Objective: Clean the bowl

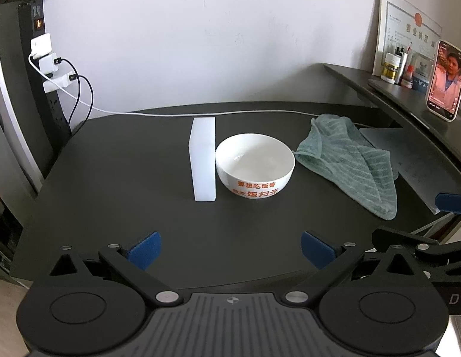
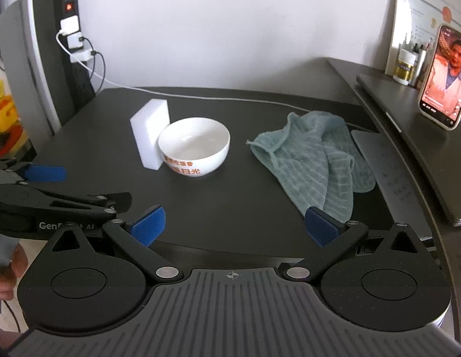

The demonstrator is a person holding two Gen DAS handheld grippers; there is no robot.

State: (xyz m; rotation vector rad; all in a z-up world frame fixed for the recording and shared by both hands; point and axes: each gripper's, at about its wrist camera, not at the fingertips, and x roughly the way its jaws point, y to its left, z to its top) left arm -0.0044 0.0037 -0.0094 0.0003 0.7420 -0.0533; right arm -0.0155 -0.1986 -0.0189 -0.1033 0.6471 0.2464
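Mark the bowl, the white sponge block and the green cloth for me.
bowl point(image 1: 254, 175), left wrist view, on its front outer wall.
white sponge block point(image 1: 204, 166), left wrist view, on its narrow front face.
green cloth point(image 2: 313, 160), right wrist view, on its middle folds.

Bowl point(image 1: 255, 166) lettering partly behind sponge point(image 1: 203, 160)

Soft, even daylight fills both views, brightest on the pale wall point(image 1: 200, 29), and the shadows on the dark table point(image 1: 126, 178) are faint. A small glare spot shows inside the bowl point(image 1: 254, 160), and the phone screen point(image 2: 444, 77) glows. Fisheye distortion bends the edges; focus is fairly sharp.
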